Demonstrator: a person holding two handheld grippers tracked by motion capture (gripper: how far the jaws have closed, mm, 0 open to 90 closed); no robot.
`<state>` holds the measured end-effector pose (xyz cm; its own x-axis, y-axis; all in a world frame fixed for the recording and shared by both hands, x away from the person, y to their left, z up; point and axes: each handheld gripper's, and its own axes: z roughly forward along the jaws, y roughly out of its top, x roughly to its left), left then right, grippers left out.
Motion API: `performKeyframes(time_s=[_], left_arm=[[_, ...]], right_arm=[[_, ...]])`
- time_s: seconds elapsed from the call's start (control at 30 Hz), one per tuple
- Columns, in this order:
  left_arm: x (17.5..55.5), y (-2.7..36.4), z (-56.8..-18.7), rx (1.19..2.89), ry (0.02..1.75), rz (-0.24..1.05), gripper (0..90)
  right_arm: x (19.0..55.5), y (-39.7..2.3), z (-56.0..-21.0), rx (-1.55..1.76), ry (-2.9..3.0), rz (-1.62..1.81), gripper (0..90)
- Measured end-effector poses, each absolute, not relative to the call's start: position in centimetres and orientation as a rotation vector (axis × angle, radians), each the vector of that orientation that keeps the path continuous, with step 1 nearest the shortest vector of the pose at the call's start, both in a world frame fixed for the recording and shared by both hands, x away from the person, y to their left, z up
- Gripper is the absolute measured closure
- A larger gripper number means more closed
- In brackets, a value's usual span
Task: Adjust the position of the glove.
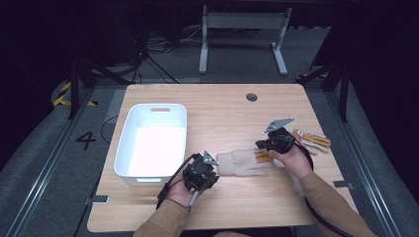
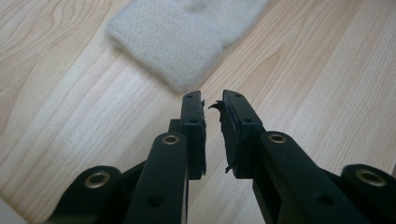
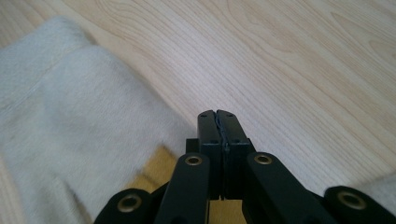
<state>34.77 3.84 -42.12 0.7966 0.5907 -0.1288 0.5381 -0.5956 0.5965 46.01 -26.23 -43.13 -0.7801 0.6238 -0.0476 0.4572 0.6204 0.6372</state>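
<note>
White bin (image 1: 129,148) sits at table left; the left gripper (image 1: 203,167) has its jaws parted by a narrow gap with nothing between them, just short of the beige glove's (image 1: 242,162) cuff. The glove lies flat at table centre, and the right gripper (image 1: 267,148), jaws pressed together and empty, hovers over its yellow-trimmed end. Recommended: widen the left jaws, seat the cuff fully between the pads, then close.
</note>
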Motion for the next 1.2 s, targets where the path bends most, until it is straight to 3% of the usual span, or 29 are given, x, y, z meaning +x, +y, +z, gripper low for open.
performKeyframes(time_s=[0.73,1.2], left_arm=[[35.2,3.0,-41.9,2.354,0.795,0.096,78.5],[33.1,5.0,-39.7,2.339,0.751,0.12,73.8]], right_arm=[[45.3,-27.0,-43.8,0.915,2.635,0.836,89.4],[44.0,-29.2,-40.7,0.966,2.521,0.951,89.0]])
